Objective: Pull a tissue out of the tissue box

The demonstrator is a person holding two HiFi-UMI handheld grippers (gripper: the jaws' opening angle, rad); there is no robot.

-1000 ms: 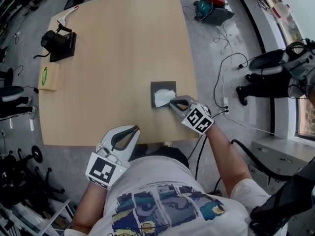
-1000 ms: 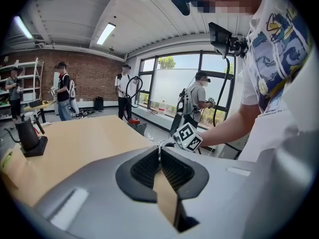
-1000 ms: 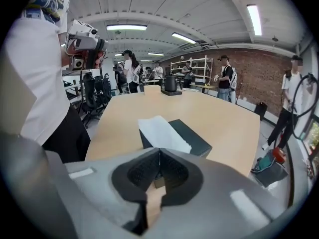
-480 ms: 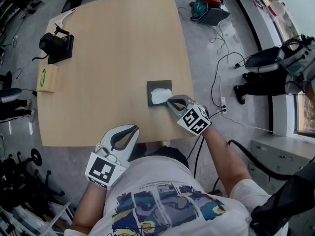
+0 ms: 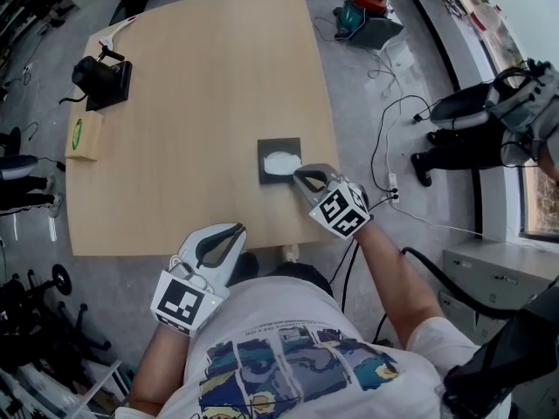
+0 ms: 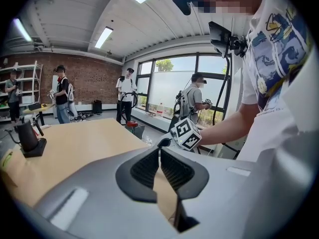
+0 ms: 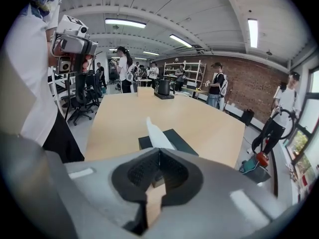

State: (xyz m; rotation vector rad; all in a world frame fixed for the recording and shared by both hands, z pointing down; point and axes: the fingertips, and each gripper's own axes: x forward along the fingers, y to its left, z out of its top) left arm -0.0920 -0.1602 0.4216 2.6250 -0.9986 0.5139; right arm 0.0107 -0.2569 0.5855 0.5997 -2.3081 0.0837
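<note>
tissue box, dark grey, square and flat [image 5: 265, 175], lies near the right edge of the light wooden counter [image 5: 201, 103]; the right tool [image 5: 299, 175] is closed on its white tissue [image 5: 281, 161]; the left tool [image 5: 238, 228], closed and empty, hangs over the near edge.

Lab workshop: brick wall [image 7: 249, 86], shelving [image 7: 189, 68], several people [image 6: 192, 101] wearing gear.
</note>
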